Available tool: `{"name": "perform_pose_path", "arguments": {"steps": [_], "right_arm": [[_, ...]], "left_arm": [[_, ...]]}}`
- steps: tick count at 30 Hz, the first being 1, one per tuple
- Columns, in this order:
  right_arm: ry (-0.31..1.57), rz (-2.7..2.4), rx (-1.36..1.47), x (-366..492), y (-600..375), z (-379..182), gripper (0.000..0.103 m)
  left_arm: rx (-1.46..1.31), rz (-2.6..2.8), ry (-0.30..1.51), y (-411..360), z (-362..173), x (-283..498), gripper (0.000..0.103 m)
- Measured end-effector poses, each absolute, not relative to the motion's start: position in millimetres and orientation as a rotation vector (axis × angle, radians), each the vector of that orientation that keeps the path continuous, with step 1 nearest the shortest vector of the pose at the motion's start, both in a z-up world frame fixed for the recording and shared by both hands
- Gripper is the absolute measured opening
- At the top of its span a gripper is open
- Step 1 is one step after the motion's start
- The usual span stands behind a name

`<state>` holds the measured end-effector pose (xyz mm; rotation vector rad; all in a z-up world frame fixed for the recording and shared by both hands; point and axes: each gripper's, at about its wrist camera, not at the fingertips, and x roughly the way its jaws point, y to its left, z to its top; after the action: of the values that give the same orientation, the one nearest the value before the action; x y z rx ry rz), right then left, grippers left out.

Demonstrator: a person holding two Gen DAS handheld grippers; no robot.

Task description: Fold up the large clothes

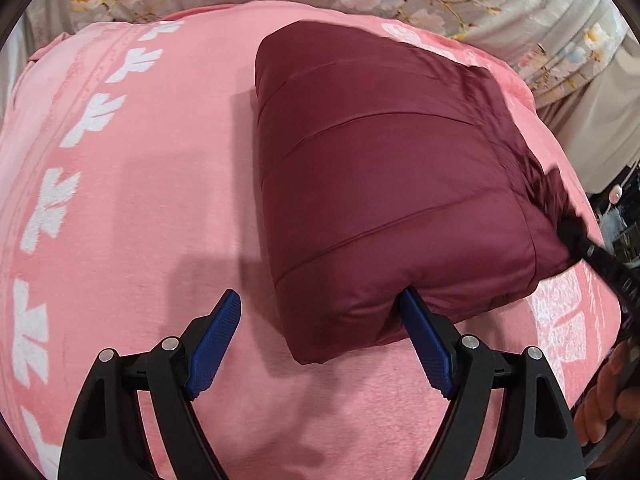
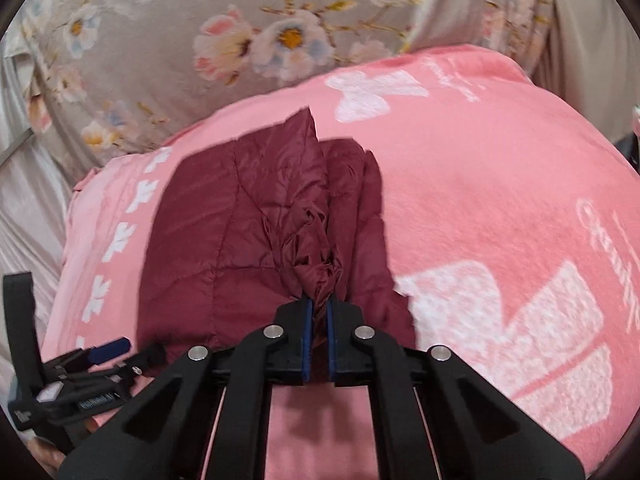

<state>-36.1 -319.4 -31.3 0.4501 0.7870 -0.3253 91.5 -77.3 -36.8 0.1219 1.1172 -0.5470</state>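
- A maroon quilted puffer jacket (image 1: pixel 380 184) lies folded into a thick bundle on a pink blanket (image 1: pixel 140 200), right of centre in the left wrist view. In the right wrist view the jacket (image 2: pixel 224 232) sits left of centre.
- The blanket carries white leaf-like prints down the left side of the left wrist frame and larger white prints at the lower right of the right wrist frame.
- A grey floral bed sheet (image 2: pixel 168 40) fills the upper part of both views, beyond the blanket's far edge.
- Left tool (image 1: pixel 320 304): fingers spread wide apart, blue pads facing inward. The right-hand pad (image 1: pixel 428 344) touches the near bottom edge of the bundle; the left-hand pad (image 1: pixel 214 344) stands over bare blanket, clear of the jacket. Nothing is clamped.
- Right tool (image 2: pixel 318 312): fingers drawn together on a gathered, wrinkled bunch of jacket fabric at the bottom centre of its own view. In the left wrist view this tool (image 1: pixel 576 236) appears blurred at the jacket's right-hand corner.
- The left tool also shows at the lower left of the right wrist frame (image 2: pixel 108 350).
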Motion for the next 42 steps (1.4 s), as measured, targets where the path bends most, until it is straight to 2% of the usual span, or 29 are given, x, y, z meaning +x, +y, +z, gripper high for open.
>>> {"name": "perform_pose_path", "arguments": {"steps": [5, 11, 22, 42], "right_arm": [[0.859, -0.387, 0.454, -43, -334, -70, 0.004], [0.889, -0.395, 0.465, -39, -341, -91, 0.004], [0.898, -0.388, 0.462, -37, -339, -106, 0.005], [0.876, -0.361, 0.46, -37, -342, -112, 0.005]], "left_arm": [[0.097, -0.589, 1.155, -91, -36, 84, 0.072], [0.078, -0.575, 1.083, -91, -12, 89, 0.071], [0.175, -0.505, 1.146, -114, -51, 103, 0.072], [0.238, -0.468, 1.085, -141, -75, 96, 0.075]]}}
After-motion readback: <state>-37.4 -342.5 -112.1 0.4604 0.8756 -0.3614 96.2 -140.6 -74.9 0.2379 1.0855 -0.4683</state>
